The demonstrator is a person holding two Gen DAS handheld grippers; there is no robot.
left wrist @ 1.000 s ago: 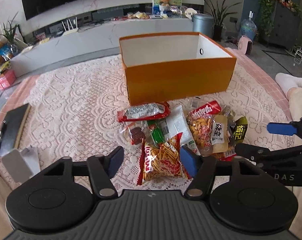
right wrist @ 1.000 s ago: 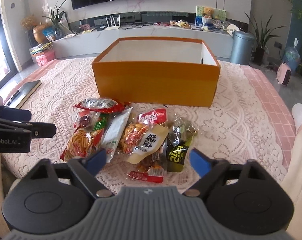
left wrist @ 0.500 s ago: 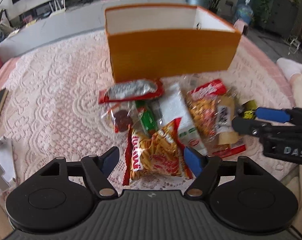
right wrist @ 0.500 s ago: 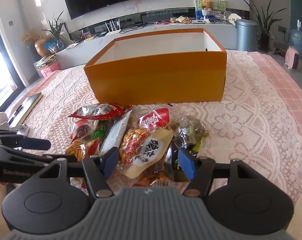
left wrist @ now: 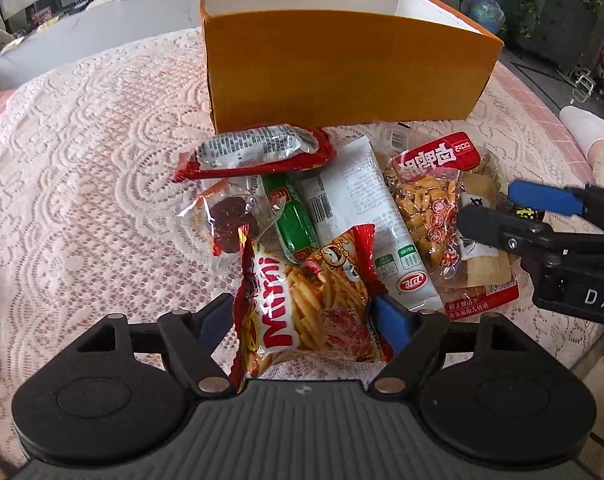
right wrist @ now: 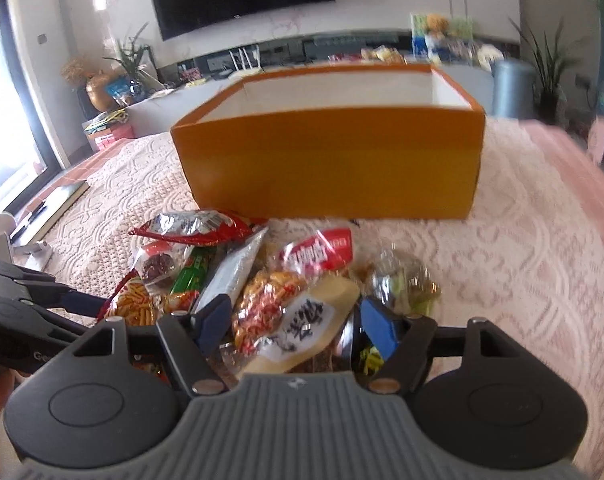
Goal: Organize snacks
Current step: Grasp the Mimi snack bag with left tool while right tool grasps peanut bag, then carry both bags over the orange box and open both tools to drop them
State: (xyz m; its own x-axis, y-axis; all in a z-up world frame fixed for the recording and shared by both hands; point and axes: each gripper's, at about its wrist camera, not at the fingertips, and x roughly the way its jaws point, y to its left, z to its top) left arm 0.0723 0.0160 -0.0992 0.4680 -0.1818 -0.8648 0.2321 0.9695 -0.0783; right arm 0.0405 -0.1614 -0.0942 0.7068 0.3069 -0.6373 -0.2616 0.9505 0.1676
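Landmark: the orange box (left wrist: pixel 342 68), open-topped with white inner walls, standing on the lace tablecloth (left wrist: pixel 93 152); all snacks lie in a pile just in front of its near wall, none inside it as far as the views show; nearest the box lies a red-and-silver packet (left wrist: pixel 257 150); in front of that, a green stick snack (left wrist: pixel 291 216) and a long white packet (left wrist: pixel 362 216) side by side; to the right of these, a peanut bag (left wrist: pixel 430 196) with a red header

Left gripper (left wrist: pixel 306 320): jaws spread, one blue pad on each side of the red fries bag (left wrist: pixel 310 304), which is the pile item farthest from the box; whether the pads touch the bag cannot be told

Right gripper (right wrist: pixel 297 324): jaws spread, straddling a tan pouch (right wrist: pixel 314 320) with a white label at the pile's near edge; contact cannot be confirmed, the view being blurred
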